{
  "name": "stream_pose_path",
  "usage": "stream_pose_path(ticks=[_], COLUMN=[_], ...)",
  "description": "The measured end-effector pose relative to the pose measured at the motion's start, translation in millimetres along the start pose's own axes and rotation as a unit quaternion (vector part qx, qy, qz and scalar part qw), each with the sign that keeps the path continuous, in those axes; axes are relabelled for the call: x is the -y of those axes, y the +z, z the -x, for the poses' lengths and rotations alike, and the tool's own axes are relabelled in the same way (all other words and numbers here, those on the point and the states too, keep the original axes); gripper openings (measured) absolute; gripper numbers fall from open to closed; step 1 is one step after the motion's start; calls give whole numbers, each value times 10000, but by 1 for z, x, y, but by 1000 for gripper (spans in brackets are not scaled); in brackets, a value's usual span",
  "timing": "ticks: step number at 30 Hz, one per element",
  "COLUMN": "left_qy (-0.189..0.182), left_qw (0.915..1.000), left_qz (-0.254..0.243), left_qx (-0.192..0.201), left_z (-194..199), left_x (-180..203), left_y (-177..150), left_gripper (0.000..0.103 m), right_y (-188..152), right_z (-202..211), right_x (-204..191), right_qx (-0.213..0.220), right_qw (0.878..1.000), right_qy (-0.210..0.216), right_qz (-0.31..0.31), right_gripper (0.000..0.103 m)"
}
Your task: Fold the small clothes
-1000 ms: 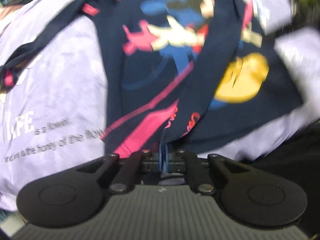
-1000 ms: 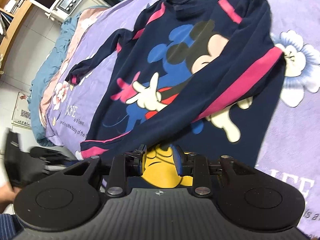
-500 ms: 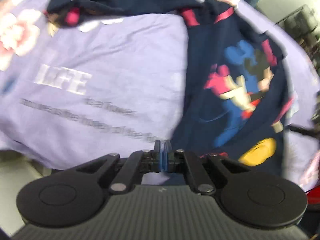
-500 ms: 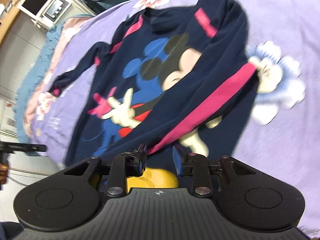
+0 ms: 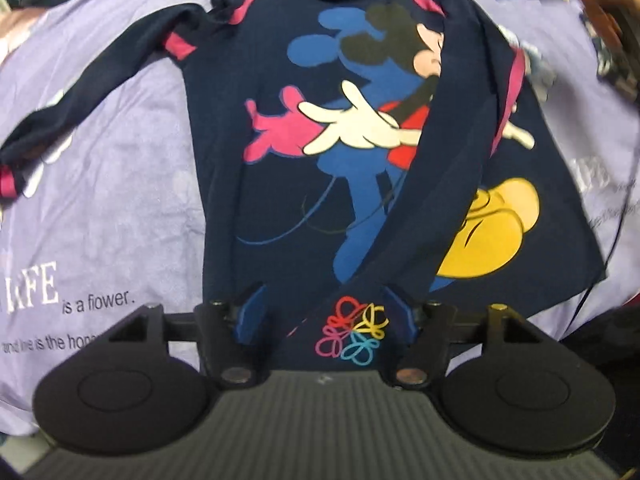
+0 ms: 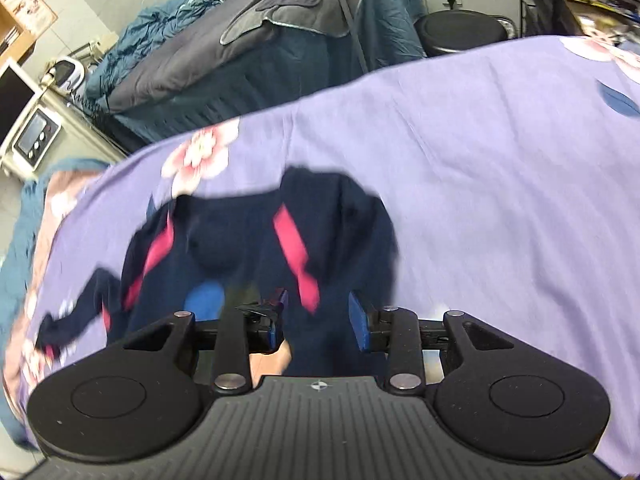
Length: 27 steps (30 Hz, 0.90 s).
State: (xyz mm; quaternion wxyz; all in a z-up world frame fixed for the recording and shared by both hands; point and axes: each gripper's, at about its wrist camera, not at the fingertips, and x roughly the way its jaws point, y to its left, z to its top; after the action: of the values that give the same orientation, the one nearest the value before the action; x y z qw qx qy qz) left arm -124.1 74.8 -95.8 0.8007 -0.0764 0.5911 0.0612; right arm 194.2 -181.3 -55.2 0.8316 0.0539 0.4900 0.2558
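Legibly, "is a flower." — purple bedsheet point(image 5: 120, 184)

1. We see a small navy long-sleeved shirt point(image 5: 280, 200) lying flat, front up, neck far, hem near.
2. We see a cartoon mouse print and pink stripes.
3. We see its right sleeve folded diagonally across the body, left sleeve spread out leftward.
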Motion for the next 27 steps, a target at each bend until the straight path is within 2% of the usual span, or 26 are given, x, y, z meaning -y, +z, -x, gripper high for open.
stream_pose_path(ticks=[4,5,7,8,9,10,11,12,14,15,16,18,20,23,25,27], left_qy=[68,121,149,150,167,198,222,223,107,9,-64,-130,-40,43,129,219], left_qw=[9999,9998,9998,9998,9997,9996,9995,9995,9997,9998,9996,9995,9996,9982,9973,9970], left_qz=[-121,-119,-117,-127,-139,-137,-120,-94,-16,28,87,172,259,587,716,728], left_qx=[91,46,-45,-62,-86,-131,-181,-216,-208,-217,-248,-216,-52,87,59,-149], left_z=[1,-2,-8,-11,-15,-20,-24,-28,-33,-34,-35,-30,-21,-12,-17,-30], left_x=[6,8,10,10,10,10,10,10,7,6,4,-1,-9,-30,-44,-52], left_y=[-6,-6,-7,-8,-8,-8,-8,-8,-7,-7,-5,-2,3,10,11,13], left_gripper=[64,64,64,64,64,63,61,57,39,20,8,6,6,6,6,6], right_y=[23,26,28,29,30,31,32,33,37,39,43,53,64,79,80,78], right_z=[-43,-50,-61,-65,-69,-70,-67,-62,-52,-46,-41,-31,-25,-38,-55,-70], right_x=[-2,-1,0,0,0,3,5,6,8,8,9,14,19,20,17,17], right_qx=[-272,-308,-377,-425,-450,-440,-378,-293,-127,-56,20,171,291,199,82,39], right_qw=[9988,9986,9981,9967,9954,9953,9954,9956,9969,9970,9972,9979,9981,9980,9978,9980], right_qy=[-367,-421,-483,-679,-829,-851,-872,-884,-775,-764,-732,-614,-531,-583,-650,-634], right_qz=[155,125,110,145,159,147,117,82,88,124,142,61,-116,-156,-38,-9], right_gripper=[54,46,41,36,28,5,3,3,2,2,2,2,2,2,2,3])
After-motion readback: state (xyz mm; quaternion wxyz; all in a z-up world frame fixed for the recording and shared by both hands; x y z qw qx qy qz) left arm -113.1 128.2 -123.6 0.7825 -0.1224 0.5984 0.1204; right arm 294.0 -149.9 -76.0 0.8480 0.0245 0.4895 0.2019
